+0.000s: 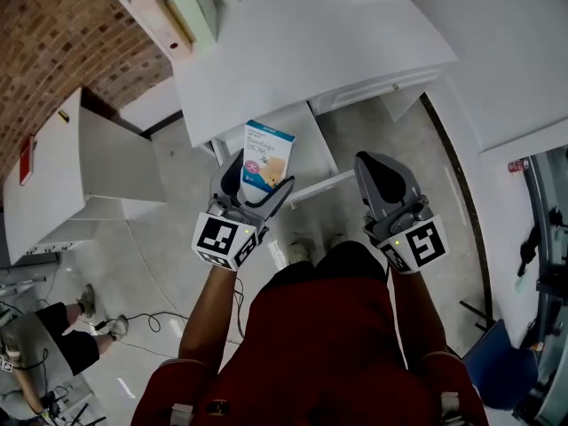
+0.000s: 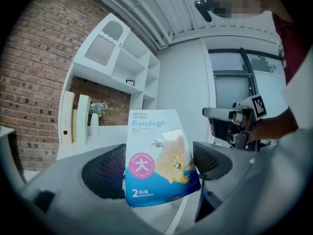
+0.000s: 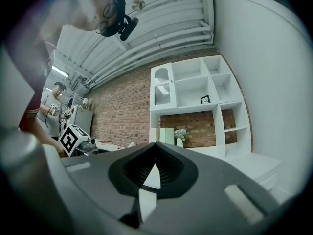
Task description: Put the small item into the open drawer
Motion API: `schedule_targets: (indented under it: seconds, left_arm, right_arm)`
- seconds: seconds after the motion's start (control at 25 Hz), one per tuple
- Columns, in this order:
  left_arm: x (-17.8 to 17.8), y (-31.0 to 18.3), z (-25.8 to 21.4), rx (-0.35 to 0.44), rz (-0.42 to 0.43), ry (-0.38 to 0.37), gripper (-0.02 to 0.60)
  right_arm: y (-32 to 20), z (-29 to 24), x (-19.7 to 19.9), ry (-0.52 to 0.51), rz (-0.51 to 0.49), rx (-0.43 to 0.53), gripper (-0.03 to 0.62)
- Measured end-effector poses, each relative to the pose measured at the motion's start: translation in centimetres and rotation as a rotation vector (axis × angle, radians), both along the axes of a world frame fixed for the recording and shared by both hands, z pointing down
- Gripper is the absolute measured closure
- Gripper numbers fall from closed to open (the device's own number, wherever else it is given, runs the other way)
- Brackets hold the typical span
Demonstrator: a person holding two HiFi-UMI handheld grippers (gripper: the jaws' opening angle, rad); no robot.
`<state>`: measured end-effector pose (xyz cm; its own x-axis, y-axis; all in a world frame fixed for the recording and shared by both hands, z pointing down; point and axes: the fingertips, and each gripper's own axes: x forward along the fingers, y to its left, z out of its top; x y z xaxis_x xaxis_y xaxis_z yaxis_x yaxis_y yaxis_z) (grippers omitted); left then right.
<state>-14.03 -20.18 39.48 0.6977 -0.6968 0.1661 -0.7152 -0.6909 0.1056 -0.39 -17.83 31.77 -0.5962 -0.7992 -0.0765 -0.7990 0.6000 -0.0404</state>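
A small bandage box (image 1: 266,158), white and blue with a cartoon print, stands upright between the fingers of my left gripper (image 1: 257,181). In the left gripper view the bandage box (image 2: 159,158) fills the gap between the two dark pads (image 2: 105,173), and the left gripper (image 2: 159,169) is shut on it. The box hangs over the near left part of the open white drawer (image 1: 330,181), which juts out from under the white desk top (image 1: 302,34). My right gripper (image 1: 383,180) sits to the right of the drawer front, shut and holding nothing. The right gripper (image 3: 154,168) shows its jaws pressed together.
A white cabinet (image 1: 80,167) stands at the left against the brick wall. Green and wooden boards (image 1: 191,3) lean at the desk's far left. White wall shelves (image 3: 195,102) rise behind the desk. A person (image 1: 44,344) sits on the floor at lower left beside a cable (image 1: 151,322).
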Motion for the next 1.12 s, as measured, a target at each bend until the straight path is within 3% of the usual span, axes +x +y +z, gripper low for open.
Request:
schedule_targets:
  seconds: [0.56,1.12]
  left_arm:
    - [1.9,-7.3,12.9,-0.295,-0.014,-0.222,0.155]
    - [2.3,-12.2,25.1,-0.538,-0.062,-0.351,0.154]
  right_arm:
    - [-9.6,5.2,1.4,0.044,-0.109,-0.084,0.583]
    - [-15.4,9.7,3.3,0.071,-0.16,-0.154,0.582]
